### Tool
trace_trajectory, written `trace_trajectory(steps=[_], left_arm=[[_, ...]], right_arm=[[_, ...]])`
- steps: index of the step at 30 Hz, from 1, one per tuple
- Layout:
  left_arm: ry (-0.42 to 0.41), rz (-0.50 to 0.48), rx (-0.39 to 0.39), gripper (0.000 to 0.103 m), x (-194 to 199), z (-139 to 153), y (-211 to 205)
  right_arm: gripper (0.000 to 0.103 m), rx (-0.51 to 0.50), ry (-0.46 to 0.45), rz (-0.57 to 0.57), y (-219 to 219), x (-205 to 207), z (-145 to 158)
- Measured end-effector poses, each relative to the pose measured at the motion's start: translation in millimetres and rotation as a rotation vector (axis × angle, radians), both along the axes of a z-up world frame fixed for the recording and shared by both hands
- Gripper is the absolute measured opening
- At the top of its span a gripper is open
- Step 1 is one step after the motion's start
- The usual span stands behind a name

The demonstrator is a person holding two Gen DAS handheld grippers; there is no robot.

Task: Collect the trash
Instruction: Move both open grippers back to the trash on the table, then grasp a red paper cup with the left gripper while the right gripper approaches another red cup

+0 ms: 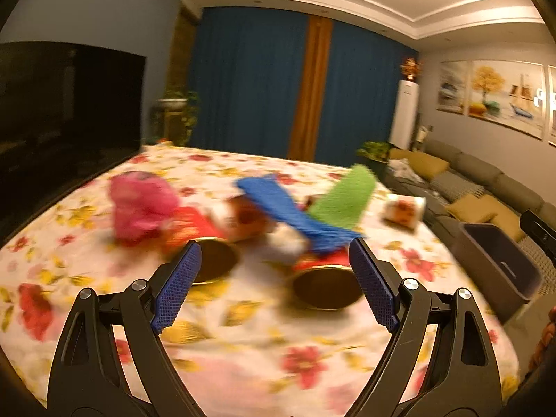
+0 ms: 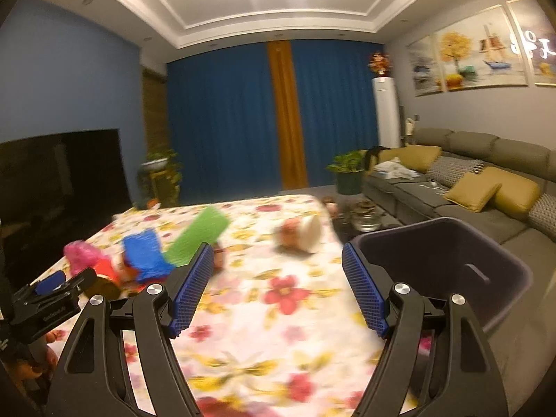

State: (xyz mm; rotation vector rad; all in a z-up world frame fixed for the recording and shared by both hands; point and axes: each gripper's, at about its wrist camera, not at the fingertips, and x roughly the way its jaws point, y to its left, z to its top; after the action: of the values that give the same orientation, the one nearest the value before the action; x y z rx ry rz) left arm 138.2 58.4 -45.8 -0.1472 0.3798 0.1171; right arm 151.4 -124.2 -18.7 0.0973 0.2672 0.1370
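Note:
On the floral tablecloth (image 1: 243, 340) lies a blurred heap of trash: a pink crumpled bag (image 1: 142, 205), a blue mesh strip (image 1: 288, 212), a green mesh strip (image 1: 344, 198), and two red cans on their sides with gold rims (image 1: 215, 260) (image 1: 325, 288). A paper cup (image 1: 405, 210) lies apart to the right. My left gripper (image 1: 274, 253) hangs open just before the cans, nothing between its pads. My right gripper (image 2: 276, 253) is open and empty over the cloth (image 2: 278, 330), with the cup (image 2: 300, 234) ahead and the heap (image 2: 146, 253) at its left. The left gripper (image 2: 59, 288) shows at the far left.
A dark bin (image 2: 448, 271) stands off the table's right edge, close to my right finger; it also shows as a bin (image 1: 497, 260) in the left wrist view. A grey sofa (image 2: 469, 187) with yellow cushions lines the right wall. A dark TV (image 1: 66, 111) stands at left, blue curtains behind.

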Motion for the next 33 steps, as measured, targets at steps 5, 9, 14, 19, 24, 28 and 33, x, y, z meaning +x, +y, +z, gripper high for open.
trace_trajectory(steps=[5,9,14,19,24,28,33], left_arm=[[0.01,0.049,0.004,0.085,-6.1,-1.6,35.2],[0.034,0.068,0.006,0.085,0.3,-3.3,52.5],[0.09,0.034,-0.007,0.085,18.6,-10.8,69.9],[0.174,0.019,0.003,0.085,39.3,-18.1,80.2],[0.249,-0.005,-0.031,0.077,58.5,-27.5,86.5],[0.28,-0.033,-0.091,0.052,67.6,-33.7,94.3],[0.288,-0.052,-0.137,0.021,69.9,-37.2,99.5]], right_arm=[[0.075,-0.021,0.028,0.057,42.7,10.0,-7.8],[0.075,-0.036,0.039,0.088,68.5,15.6,-12.0],[0.075,-0.044,0.046,0.107,82.9,19.5,-13.3],[0.075,-0.054,0.05,0.11,88.2,23.4,-13.0],[0.075,-0.057,0.061,0.114,91.5,26.9,-14.4],[0.075,-0.075,0.082,0.13,98.3,30.9,-19.3],[0.075,-0.108,0.124,0.163,109.8,38.0,-27.7]])
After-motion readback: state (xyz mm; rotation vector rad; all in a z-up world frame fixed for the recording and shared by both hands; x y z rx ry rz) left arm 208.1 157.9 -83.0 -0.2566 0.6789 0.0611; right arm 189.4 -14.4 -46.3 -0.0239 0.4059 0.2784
